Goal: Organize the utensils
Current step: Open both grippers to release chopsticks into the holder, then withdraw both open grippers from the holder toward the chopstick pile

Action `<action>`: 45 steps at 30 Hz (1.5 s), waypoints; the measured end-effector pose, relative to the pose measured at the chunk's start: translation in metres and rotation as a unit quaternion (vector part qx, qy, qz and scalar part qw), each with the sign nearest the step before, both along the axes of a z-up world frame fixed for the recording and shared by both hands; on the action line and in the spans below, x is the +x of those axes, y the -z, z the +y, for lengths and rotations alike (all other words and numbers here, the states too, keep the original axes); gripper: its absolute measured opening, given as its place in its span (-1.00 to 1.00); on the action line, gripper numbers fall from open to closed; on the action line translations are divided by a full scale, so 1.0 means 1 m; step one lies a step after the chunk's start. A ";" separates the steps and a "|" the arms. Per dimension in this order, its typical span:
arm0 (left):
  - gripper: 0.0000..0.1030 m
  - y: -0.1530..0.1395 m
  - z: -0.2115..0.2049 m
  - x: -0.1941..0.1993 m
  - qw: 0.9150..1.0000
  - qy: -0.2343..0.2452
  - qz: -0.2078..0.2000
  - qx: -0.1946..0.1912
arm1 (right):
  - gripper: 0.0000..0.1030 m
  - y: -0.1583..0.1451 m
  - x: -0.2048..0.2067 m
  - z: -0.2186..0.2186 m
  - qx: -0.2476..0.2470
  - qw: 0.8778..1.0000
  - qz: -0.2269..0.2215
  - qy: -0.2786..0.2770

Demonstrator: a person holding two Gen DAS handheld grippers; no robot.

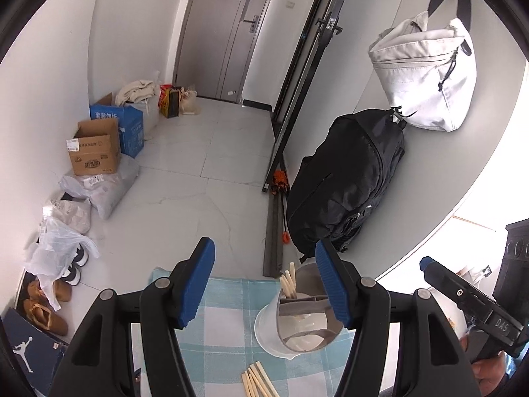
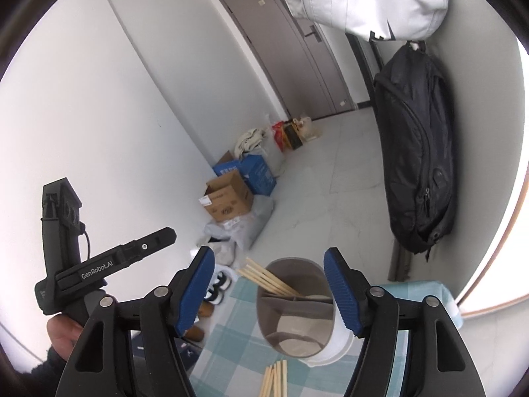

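Left gripper & right gripper: fingers spread apart on both, nothing between the pads. Loose chopsticks lie in a bundle on the checked cloth over the worktop, near edge, just in front of the holder. Holder is white w/ grey dividers, upright on the cloth; a few chopsticks already stand in its back compartment, leaning left. Beyond: black backpack against the wall, white bag hanging above it. Far left, cardboard boxes on the floor; grey door at the back.
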State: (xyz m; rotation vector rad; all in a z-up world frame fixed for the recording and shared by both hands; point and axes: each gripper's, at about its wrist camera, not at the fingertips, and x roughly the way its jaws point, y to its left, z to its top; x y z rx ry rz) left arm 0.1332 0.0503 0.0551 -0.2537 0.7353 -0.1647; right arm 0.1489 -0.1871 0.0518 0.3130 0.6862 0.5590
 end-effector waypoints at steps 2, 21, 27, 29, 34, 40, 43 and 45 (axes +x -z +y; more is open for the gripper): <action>0.27 -0.002 -0.002 -0.005 1.000 -0.001 -0.002 0.007 | 0.41 0.000 -0.008 0.000 -0.001 1.000 -0.006 0.000; 0.35 0.012 -0.023 -0.055 0.997 -0.012 -0.036 0.061 | 0.82 0.021 -0.066 -0.002 -0.008 0.998 -0.064 0.015; 0.39 0.034 -0.025 -0.063 0.998 -0.013 -0.023 0.065 | 0.90 0.043 -0.075 -0.001 -0.019 0.996 -0.080 0.016; 0.50 0.042 -0.026 -0.066 0.997 -0.015 -0.019 0.067 | 0.91 0.054 -0.076 -0.001 -0.025 0.996 -0.080 0.016; 0.51 0.065 -0.024 -0.070 0.998 -0.021 -0.008 0.066 | 0.93 0.078 -0.080 0.002 -0.037 0.997 -0.068 0.011; 0.52 0.098 -0.020 -0.073 0.995 -0.035 -0.005 0.097 | 1.00 0.106 -0.086 0.005 -0.063 0.996 -0.060 0.010; 0.52 0.114 -0.015 -0.072 0.995 -0.042 0.009 0.090 | 1.00 0.118 -0.084 0.006 -0.066 0.997 -0.036 0.009; 0.52 0.122 -0.011 -0.072 0.995 -0.049 0.018 0.087 | 1.00 0.125 -0.083 0.009 -0.069 0.997 -0.024 0.003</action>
